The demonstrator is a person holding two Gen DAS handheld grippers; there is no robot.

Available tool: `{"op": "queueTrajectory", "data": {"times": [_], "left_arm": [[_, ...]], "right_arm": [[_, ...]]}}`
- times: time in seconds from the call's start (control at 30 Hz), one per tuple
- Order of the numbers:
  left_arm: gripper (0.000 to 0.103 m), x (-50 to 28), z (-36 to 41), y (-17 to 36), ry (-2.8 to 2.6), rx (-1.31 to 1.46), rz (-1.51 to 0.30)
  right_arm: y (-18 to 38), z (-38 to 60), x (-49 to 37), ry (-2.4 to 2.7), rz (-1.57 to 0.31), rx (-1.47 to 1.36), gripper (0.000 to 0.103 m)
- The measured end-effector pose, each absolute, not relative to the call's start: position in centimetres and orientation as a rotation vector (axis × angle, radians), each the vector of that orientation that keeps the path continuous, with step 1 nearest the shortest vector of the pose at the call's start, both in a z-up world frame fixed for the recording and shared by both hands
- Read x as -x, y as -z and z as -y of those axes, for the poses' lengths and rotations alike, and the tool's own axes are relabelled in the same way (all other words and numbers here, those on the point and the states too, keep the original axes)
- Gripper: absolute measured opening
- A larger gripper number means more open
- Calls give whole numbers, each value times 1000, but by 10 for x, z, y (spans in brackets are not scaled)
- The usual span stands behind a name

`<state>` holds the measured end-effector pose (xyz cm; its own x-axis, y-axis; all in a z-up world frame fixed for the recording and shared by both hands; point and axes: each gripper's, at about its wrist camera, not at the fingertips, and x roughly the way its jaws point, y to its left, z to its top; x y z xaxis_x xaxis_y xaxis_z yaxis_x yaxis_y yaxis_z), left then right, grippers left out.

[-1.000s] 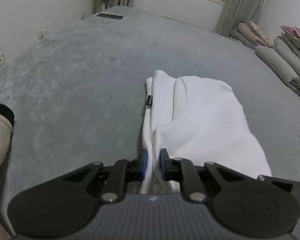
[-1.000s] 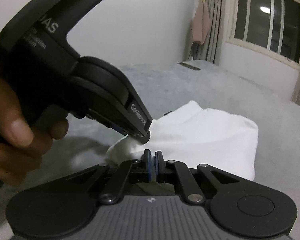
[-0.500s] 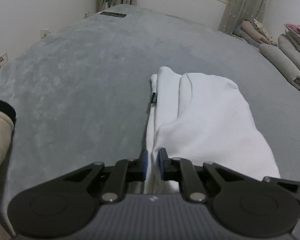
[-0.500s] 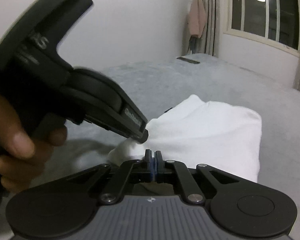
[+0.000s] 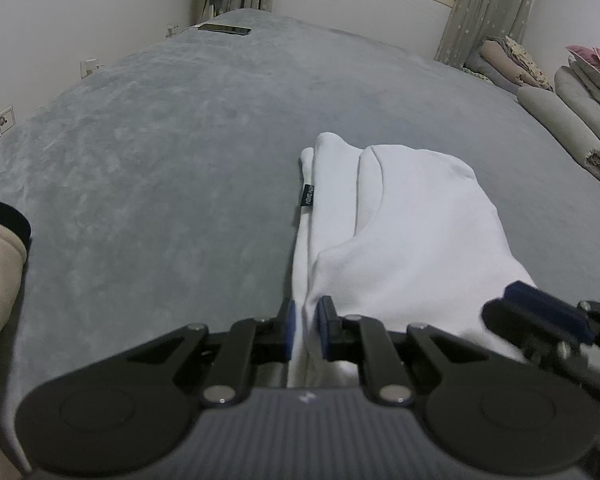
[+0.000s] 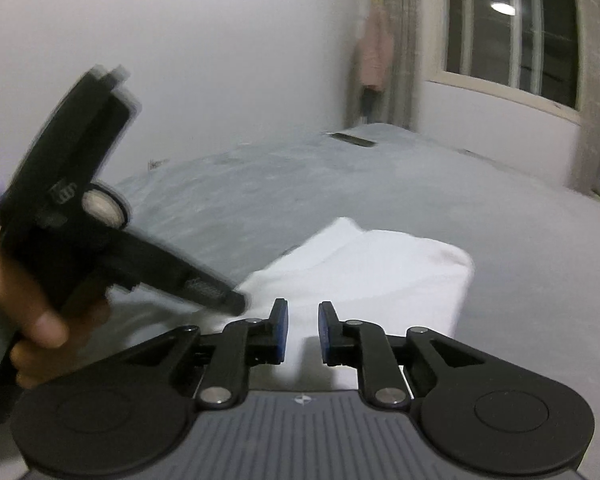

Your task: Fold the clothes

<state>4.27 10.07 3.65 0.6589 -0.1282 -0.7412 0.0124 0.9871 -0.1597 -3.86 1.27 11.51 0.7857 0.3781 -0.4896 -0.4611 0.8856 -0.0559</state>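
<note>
A folded white garment [image 5: 404,232] lies on a wide grey bed [image 5: 172,152], a small black label [image 5: 307,197] showing on its left edge. The left tool [image 5: 304,322] sits low at the near end of the garment, its blue-padded fingers pinching a fold of white cloth between them. The right tool [image 6: 303,330] hovers just over the near edge of the garment, its fingers spread apart with nothing between them. A hand [image 6: 28,312] grips the left tool's black handle, blurred. A dark phone [image 5: 225,30] lies at the bed's far end, and folded quilts [image 5: 580,120] are piled to the right.
</note>
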Motion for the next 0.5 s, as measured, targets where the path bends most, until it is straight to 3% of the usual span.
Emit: {"op": "queueTrajectory", "data": {"times": [0.27, 0.5], "left_arm": [[12, -44, -99, -32, 71, 127, -852], [12, -44, -98, -31, 72, 121, -848]], "right_arm": [[-95, -7, 15, -456, -617, 79, 19], [-99, -13, 15, -455, -586, 107, 18]]}}
